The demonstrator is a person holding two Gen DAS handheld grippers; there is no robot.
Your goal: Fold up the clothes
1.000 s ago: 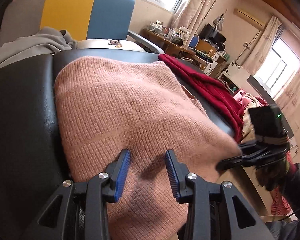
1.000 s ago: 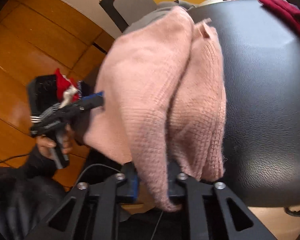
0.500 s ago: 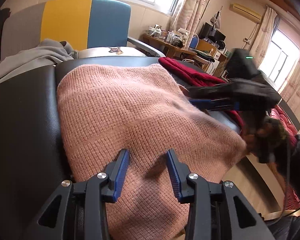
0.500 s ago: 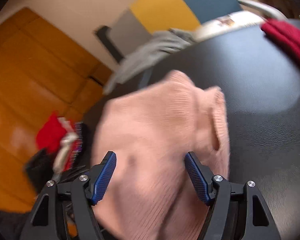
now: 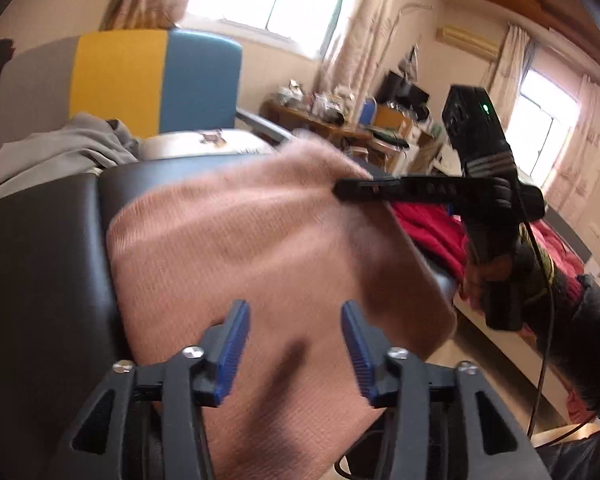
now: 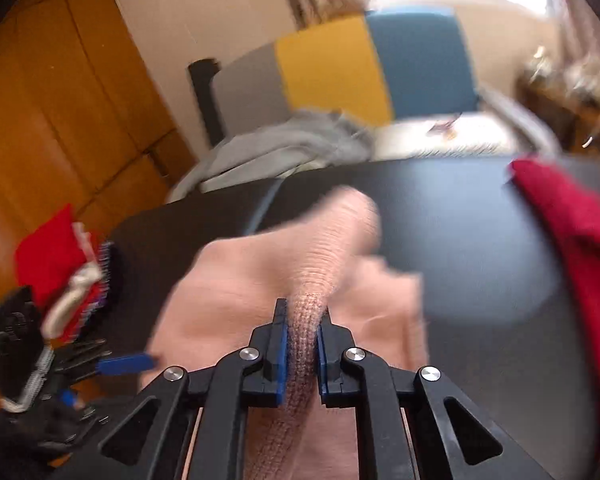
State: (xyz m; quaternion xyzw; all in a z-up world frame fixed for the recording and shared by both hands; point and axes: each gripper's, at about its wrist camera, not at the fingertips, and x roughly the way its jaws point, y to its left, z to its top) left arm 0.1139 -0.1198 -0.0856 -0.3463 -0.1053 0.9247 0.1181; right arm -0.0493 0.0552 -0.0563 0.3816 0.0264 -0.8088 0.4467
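Note:
A pink knit sweater (image 5: 260, 248) lies on a black leather surface (image 5: 40, 280), its near edge hanging over the front. My left gripper (image 5: 294, 344) is open just above the sweater's near part, with cloth under both blue pads. In the right wrist view my right gripper (image 6: 302, 336) is shut on a raised ridge of the pink sweater (image 6: 260, 280). Seen from the left wrist, the right gripper (image 5: 364, 190) holds the sweater's far right part lifted off the surface. The left gripper's blue fingertip (image 6: 128, 362) shows at the sweater's left edge.
A dark red garment (image 6: 580, 240) lies on the right of the black surface (image 6: 480, 248), and a grey garment (image 5: 60, 152) is heaped at the back left. A yellow and blue chair back (image 5: 156, 80) stands behind. A person's hand (image 5: 496, 276) holds the right gripper.
The right gripper let go of the hanging sweater, opened, moved up over the cloth and has now shut on a fold and raised it. The left gripper stays open in place.

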